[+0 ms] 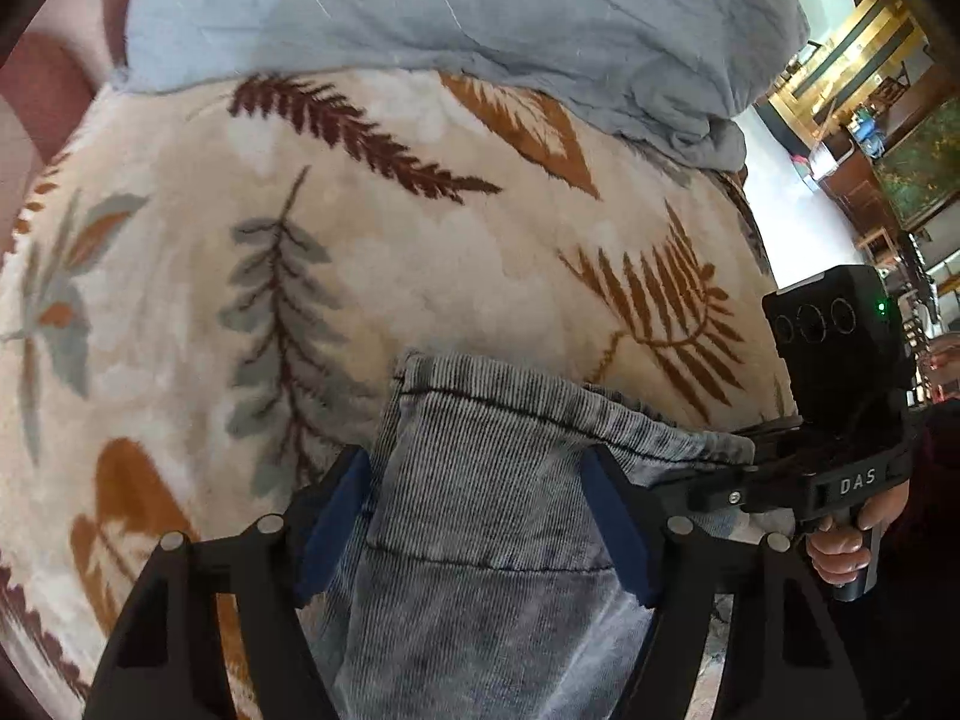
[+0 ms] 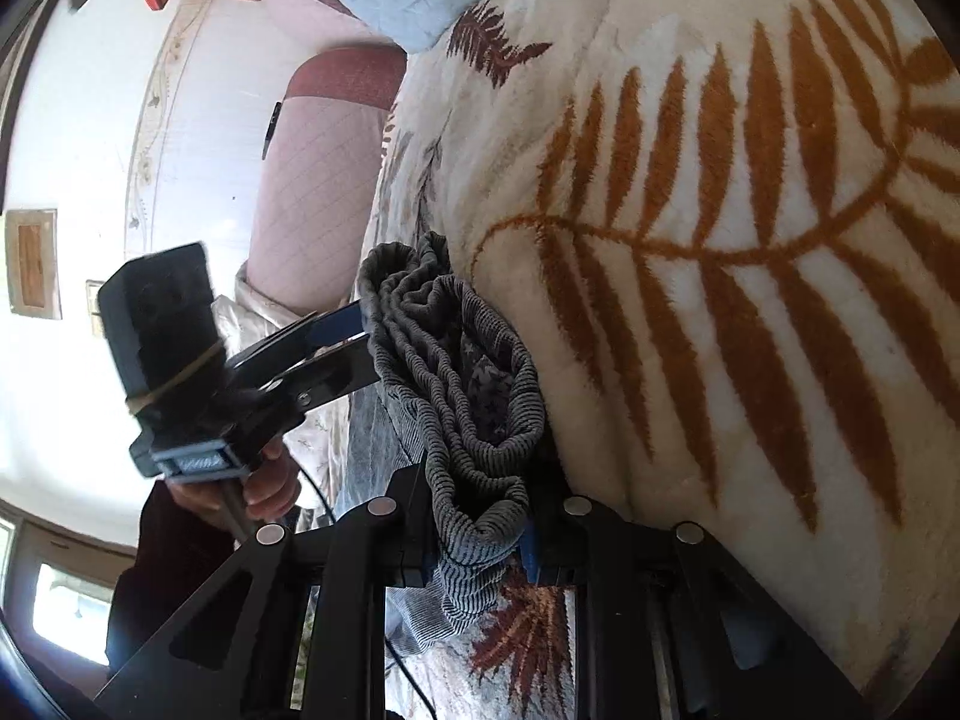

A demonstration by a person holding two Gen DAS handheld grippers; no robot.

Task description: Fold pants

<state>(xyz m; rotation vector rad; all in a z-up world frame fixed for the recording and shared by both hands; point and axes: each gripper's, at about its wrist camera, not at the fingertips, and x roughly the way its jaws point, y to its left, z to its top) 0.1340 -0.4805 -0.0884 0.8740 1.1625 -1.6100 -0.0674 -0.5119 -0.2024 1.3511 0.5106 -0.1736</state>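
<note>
Grey corduroy pants [image 1: 480, 480] lie on a cream leaf-patterned blanket [image 1: 420, 240]. In the left wrist view my left gripper [image 1: 480, 516] is open, its blue-padded fingers [image 1: 336, 516] straddling the pants' hemmed end without pinching it. My right gripper [image 1: 744, 480] shows at the right, clamped on the fabric's edge. In the right wrist view my right gripper [image 2: 480, 546] is shut on a bunched fold of the pants [image 2: 474, 408], held up beside the blanket [image 2: 720, 300]. The left gripper [image 2: 342, 336] shows at the left, at the pants' far end.
A light blue cloth [image 1: 450, 6] covers the far part of the blanket. A pink and maroon sofa arm [image 2: 324, 180] stands beyond the blanket's edge. Wooden furniture [image 1: 864, 120] and white floor lie at the far right.
</note>
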